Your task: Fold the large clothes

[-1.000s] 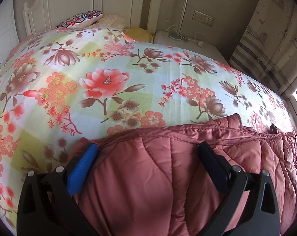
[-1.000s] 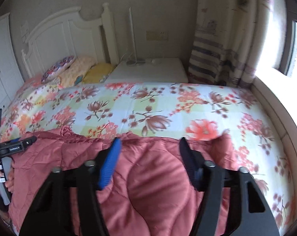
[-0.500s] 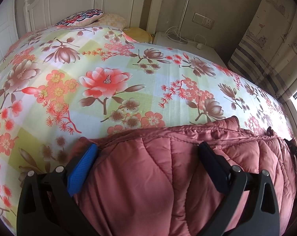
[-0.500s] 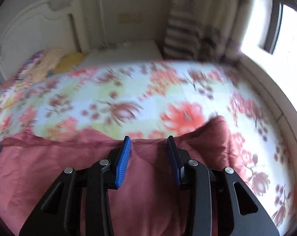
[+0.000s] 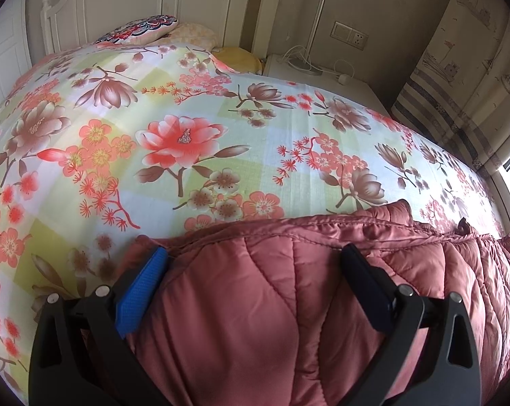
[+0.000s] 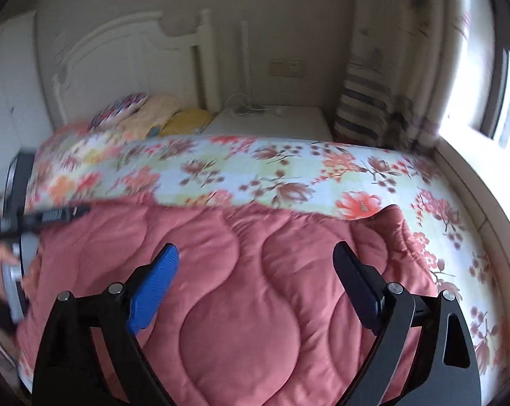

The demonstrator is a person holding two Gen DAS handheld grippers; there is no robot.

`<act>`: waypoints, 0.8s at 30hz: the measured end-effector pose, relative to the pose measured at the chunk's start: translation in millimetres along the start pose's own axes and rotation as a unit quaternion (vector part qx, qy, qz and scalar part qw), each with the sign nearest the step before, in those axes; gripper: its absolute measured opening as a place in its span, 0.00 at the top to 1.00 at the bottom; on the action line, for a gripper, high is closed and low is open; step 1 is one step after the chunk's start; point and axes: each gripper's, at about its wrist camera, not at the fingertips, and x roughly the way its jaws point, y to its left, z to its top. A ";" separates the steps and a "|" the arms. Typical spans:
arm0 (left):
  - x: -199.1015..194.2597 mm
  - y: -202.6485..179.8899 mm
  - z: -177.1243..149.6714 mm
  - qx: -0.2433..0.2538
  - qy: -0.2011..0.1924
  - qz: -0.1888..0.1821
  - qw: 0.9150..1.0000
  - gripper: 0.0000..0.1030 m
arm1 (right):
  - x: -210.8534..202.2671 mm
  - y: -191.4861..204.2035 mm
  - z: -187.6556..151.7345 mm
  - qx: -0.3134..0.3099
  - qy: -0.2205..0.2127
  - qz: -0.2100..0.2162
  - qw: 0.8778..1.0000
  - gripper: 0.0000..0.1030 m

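Quilted red coat (image 5: pixel 288 304) lies across the near part of the bed (image 5: pixel 187 142), on the floral sheet; its seamed edge runs left to right just ahead of both claws.

Left claw (image 5: pixel 255 277): fingers spread wide, coat padding bulging up between them. Blue pad (image 5: pixel 141 296) sits against the coat's left edge. No pinch on the fabric.

Right claw (image 6: pixel 256 277): also wide open, poised over the coat (image 6: pixel 248 287) mid-panel, gripping nothing. Contact with fabric: cannot tell. View motion-blurred.
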 end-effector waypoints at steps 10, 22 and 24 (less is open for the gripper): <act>-0.3 1.2 0.3 -0.001 0.000 -0.001 1.000 0.02 | 23.2 -11.5 -21.6 0.016 0.046 -0.049 0.998 0.11; -8.8 -9.4 5.2 0.015 0.013 0.041 0.999 0.02 | -49.6 -71.9 -52.1 0.140 -0.012 0.069 0.988 0.11; -30.8 -20.5 3.5 0.024 -0.020 0.045 0.999 0.02 | -72.2 -78.1 -66.0 0.154 -0.020 0.107 0.982 0.11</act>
